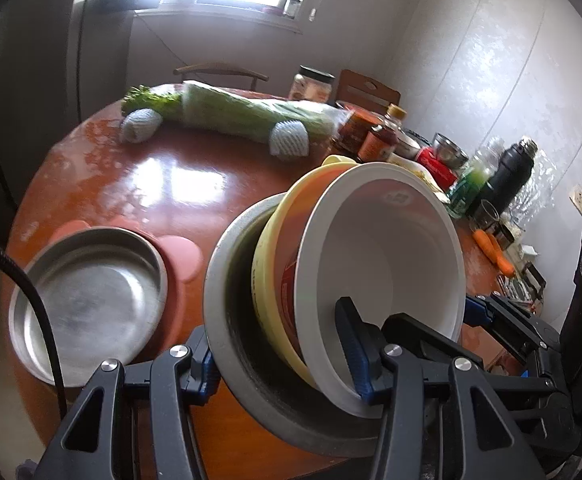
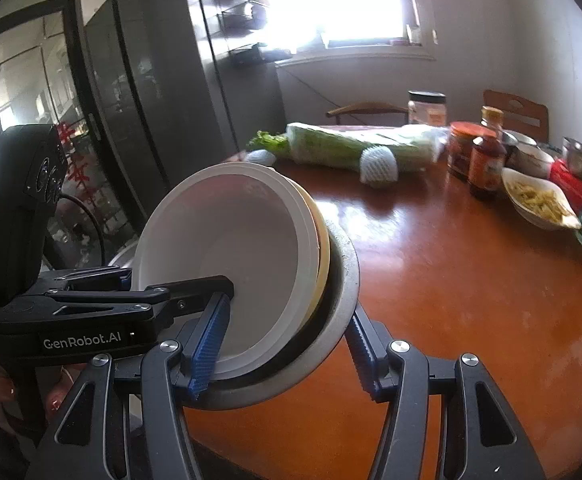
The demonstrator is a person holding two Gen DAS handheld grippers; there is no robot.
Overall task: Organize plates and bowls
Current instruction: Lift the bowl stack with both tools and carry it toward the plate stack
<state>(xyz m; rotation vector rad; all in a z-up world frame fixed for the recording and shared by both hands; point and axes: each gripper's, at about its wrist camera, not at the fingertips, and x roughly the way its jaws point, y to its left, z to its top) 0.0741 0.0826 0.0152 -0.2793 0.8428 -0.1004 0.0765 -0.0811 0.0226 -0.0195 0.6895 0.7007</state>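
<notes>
Your left gripper (image 1: 283,356) and right gripper (image 2: 287,350) both pinch the nested bowl stack (image 1: 331,280), tilted above the worktop (image 1: 163,184). Level it, then set it beside the steel plate (image 1: 87,296) at nine o'clock.

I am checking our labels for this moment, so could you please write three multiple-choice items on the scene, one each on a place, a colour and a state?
1. Where does the white bowl sit?
A. Nested inside the yellow bowl
B. Alone on the table
C. Under the metal plate

2. What colour is the table top?
A. Grey
B. Reddish brown
C. White

3. How is the metal bowl with its stack held?
A. Flat on the table, untouched
B. By one gripper only
C. Tilted, clamped by both the left hand-held gripper and the right hand-held gripper

Answers: 1 A, its rim lies within the yellow rim; 2 B, glossy reddish wood shows; 3 C, each gripper's fingers straddle the stack's rims.
</notes>
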